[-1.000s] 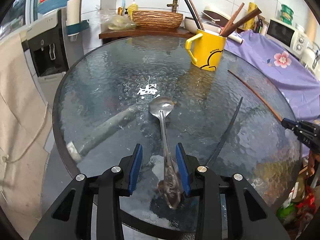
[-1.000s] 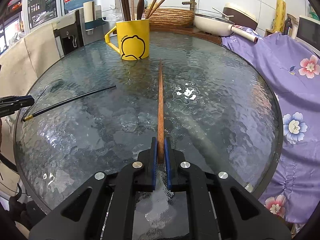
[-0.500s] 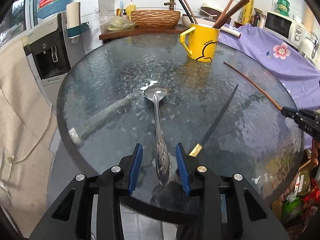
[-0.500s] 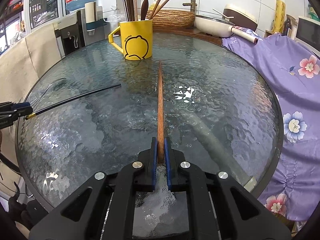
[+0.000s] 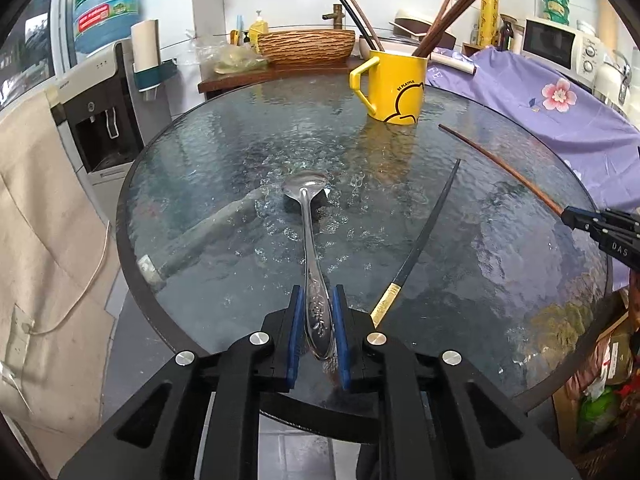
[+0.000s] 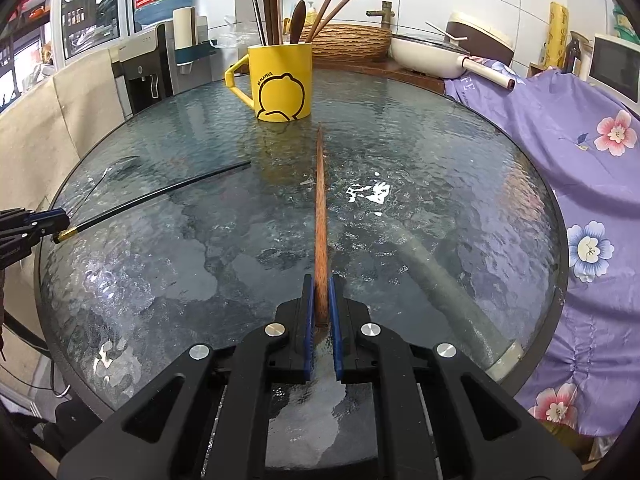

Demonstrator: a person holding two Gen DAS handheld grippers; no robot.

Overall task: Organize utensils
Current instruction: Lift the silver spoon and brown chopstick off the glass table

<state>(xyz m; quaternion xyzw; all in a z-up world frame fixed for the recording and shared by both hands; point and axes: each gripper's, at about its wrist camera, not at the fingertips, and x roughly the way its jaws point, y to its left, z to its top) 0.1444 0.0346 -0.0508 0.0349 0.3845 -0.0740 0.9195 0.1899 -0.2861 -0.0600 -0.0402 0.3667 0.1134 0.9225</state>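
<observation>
Okay, I'm closing the left tool (image 5: pixel 317 330) on the spoon (image 5: pixel 310 236): its jaws have just been narrowing and the blue pads (image 5: pixel 296 326) are now flanking the embossed handle end, bowl still lying on the counter (image 5: pixel 208 168) well ahead of the tool. I'm holding the right tool (image 6: pixel 319 312) clamped on the butt of the brown chopstick (image 6: pixel 320 208), tip pointing toward the yellow mug (image 6: pixel 280 80) far ahead. Doing it well, I reckon: lifting the spoon handle-first, keeping the pinch square, since polished metal on rippled glass is likely sliding easily. Handle is flat and flared, so the grip is probably seating well across its edges. Chopstick is thin, round, matte wood; gripped at one end it may be swinging. Black chopstick (image 5: pixel 424 240) with gold cap is lying just right of the left tool, untouched. Mug is already bristling with sticks, so I'm aiming for a gap.
</observation>
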